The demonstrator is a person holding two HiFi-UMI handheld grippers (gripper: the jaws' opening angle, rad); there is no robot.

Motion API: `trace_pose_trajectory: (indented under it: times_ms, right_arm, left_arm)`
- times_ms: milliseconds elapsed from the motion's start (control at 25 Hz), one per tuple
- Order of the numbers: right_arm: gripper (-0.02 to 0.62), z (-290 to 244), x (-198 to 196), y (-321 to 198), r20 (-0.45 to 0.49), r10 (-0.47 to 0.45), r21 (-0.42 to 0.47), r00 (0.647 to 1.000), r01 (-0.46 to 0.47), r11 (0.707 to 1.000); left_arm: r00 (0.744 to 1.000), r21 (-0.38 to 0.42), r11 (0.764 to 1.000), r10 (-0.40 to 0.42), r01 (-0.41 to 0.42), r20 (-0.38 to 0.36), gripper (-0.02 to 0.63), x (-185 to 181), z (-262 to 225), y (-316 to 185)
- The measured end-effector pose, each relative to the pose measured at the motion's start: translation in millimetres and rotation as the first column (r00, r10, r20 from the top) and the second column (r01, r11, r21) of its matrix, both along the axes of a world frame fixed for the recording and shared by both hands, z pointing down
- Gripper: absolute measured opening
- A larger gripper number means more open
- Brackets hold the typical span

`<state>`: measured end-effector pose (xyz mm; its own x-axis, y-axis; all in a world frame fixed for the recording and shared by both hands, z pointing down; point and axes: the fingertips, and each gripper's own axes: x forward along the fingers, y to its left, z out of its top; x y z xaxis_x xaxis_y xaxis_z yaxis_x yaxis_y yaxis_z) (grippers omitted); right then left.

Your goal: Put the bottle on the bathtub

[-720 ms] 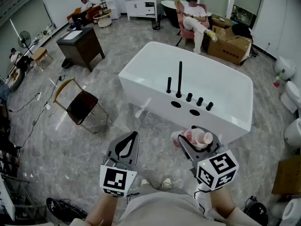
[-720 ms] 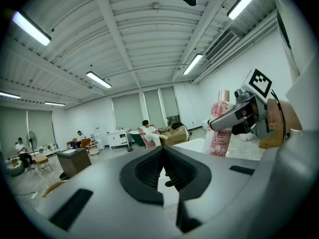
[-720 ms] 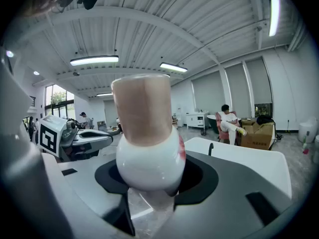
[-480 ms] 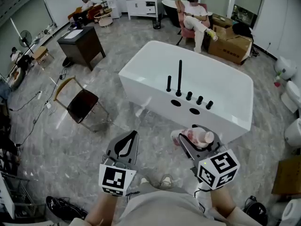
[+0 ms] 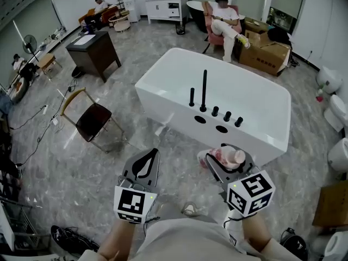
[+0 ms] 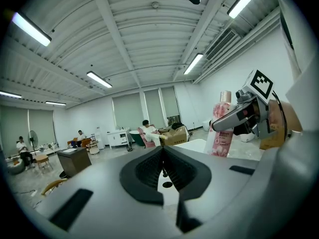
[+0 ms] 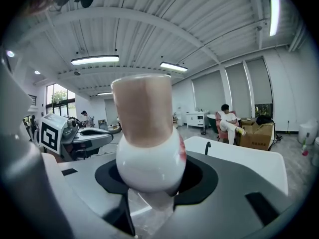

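Observation:
A pink and white bottle (image 5: 225, 157) with a pale cap lies in my right gripper (image 5: 224, 161), whose jaws are shut on its body. In the right gripper view the bottle (image 7: 147, 133) fills the middle, cap pointing away from the camera. The white bathtub (image 5: 261, 110) stands just beyond, with black tap fittings (image 5: 204, 91) on its near rim. The bottle is held short of that rim, over the floor. My left gripper (image 5: 143, 165) is shut and empty, level with the right one. From the left gripper view the bottle (image 6: 222, 128) shows upright at the right.
A wooden chair (image 5: 92, 121) stands on the grey floor to the left, with a dark desk (image 5: 93, 52) behind it. Beyond the tub a person (image 5: 224, 18) sits beside cardboard boxes (image 5: 266, 50). White toilets (image 5: 338, 110) line the right edge.
The tub has shifted slightly left in the head view. Both grippers keep their places and the right one still holds the bottle.

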<state>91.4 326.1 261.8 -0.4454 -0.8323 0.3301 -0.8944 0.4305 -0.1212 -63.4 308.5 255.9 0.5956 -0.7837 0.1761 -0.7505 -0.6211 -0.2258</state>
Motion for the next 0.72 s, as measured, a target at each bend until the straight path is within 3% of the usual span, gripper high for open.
trace_pose_trajectory:
  times_ms: [480,720]
  right_arm:
    - [0.241,17.5,27.3,-11.9,-0.042,0.034,-0.022,0.999,-0.035,0.999]
    - [0.241,26.9,26.9,-46.0,-0.034,0.039,-0.047,0.999,-0.04,0.998]
  left_arm:
    - [1.0,0.011,1.0,-0.002,0.002,-0.02,0.019,21.4,11.4,-15.3]
    - [1.0,0.008,1.0,0.002,-0.002,-0.01,0.018,22.5,16.1,-51.4]
